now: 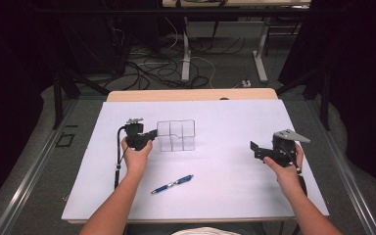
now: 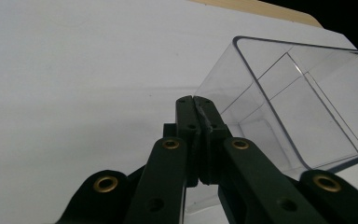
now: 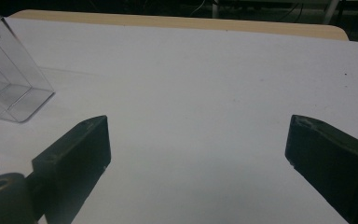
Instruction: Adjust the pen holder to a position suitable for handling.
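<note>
Your left hand-held gripper [image 2: 196,109] is clamped on the clear box's [image 1: 176,135] left wall, the right hand-held gripper [image 3: 198,144] wide open, the pen [image 1: 172,184] lying between them.

clear organizer [image 2: 307,93] | cut off at right edge | pinched wall perhaps hidden by jaws

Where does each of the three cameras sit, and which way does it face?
High view: above the person's side, looking forward and down on the table; both forearms, left gripper, right gripper and pen.
Left gripper view: rides the left gripper, jaws together at the clear organizer.
Right gripper view: rides the right gripper, jaws apart.
All three views share the clear organizer.
</note>
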Available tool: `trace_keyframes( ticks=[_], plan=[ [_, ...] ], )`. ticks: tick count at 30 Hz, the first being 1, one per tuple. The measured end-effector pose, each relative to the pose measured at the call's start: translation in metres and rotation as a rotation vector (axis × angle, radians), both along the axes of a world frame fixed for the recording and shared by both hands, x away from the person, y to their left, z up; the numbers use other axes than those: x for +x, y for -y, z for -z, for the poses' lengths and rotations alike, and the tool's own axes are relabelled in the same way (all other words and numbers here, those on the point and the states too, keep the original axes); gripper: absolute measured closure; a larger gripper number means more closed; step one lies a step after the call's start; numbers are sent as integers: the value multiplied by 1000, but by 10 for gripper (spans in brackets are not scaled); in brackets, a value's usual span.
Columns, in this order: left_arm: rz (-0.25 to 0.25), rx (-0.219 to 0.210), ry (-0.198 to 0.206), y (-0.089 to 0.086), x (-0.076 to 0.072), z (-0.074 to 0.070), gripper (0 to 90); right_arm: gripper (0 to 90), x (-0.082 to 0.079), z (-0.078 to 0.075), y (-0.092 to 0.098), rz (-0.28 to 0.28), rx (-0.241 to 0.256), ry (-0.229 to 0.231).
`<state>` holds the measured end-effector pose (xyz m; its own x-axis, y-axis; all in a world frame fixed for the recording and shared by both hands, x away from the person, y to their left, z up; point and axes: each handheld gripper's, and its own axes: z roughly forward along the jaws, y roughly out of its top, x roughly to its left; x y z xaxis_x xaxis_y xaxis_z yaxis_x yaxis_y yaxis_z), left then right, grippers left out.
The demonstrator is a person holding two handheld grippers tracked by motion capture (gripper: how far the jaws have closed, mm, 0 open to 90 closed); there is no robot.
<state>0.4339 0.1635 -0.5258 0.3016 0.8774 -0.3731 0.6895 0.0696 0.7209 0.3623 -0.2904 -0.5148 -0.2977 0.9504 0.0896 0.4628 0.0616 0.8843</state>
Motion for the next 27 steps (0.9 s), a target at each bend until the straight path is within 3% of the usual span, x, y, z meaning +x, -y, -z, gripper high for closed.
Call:
trace_keyframes(
  ticks=[27],
  plan=[
    [48, 2, -4, 48, 9, -3, 897, 64, 0, 1, 1, -3, 2, -7]
  ],
)
